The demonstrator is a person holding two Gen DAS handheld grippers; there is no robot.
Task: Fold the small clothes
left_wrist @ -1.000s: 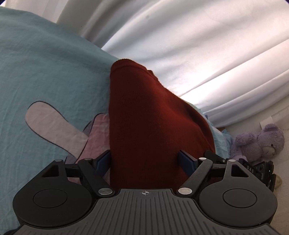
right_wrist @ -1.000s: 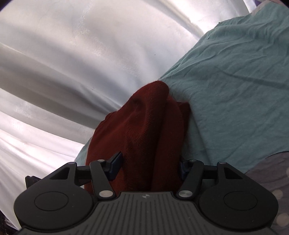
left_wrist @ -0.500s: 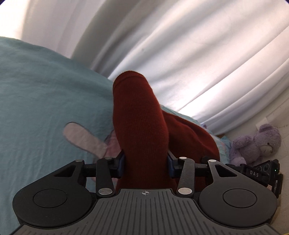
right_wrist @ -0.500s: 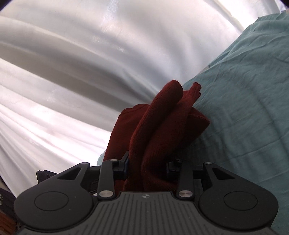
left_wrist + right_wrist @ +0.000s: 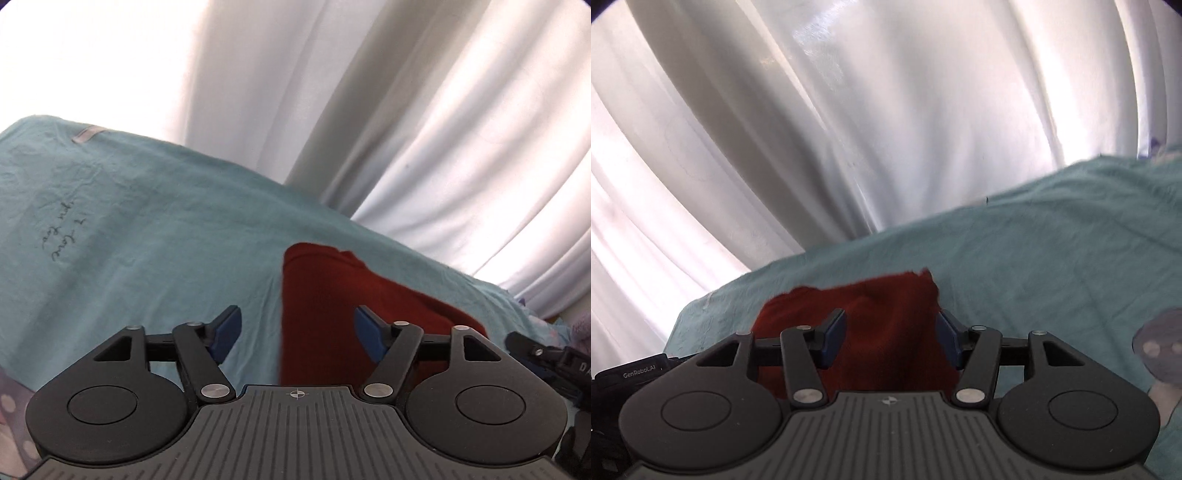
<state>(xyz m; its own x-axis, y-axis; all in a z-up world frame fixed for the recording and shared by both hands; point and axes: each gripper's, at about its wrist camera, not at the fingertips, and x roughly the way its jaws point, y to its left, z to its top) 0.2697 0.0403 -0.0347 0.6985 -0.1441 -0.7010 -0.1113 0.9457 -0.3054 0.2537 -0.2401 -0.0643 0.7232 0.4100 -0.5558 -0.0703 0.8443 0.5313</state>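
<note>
A dark red knitted garment point(image 5: 332, 306) lies folded on the teal bedsheet point(image 5: 147, 229). In the left wrist view my left gripper point(image 5: 297, 334) is open, with the garment's left edge between its blue pads, untouched. In the right wrist view the same garment point(image 5: 882, 325) lies just ahead, and my right gripper point(image 5: 891, 341) is open over its right part. Neither gripper holds the cloth. The garment's near part is hidden behind the gripper bodies.
White curtains point(image 5: 406, 110) hang behind the bed; they also fill the back of the right wrist view point(image 5: 849, 129). The other gripper's black body point(image 5: 554, 358) shows at the right edge. A grey dotted print point(image 5: 1160, 343) is on the sheet at right.
Both grippers were shut on the raised red garment half a second ago. Now both have opened and let go. The garment has dropped flat on the sheet, and both views look higher up.
</note>
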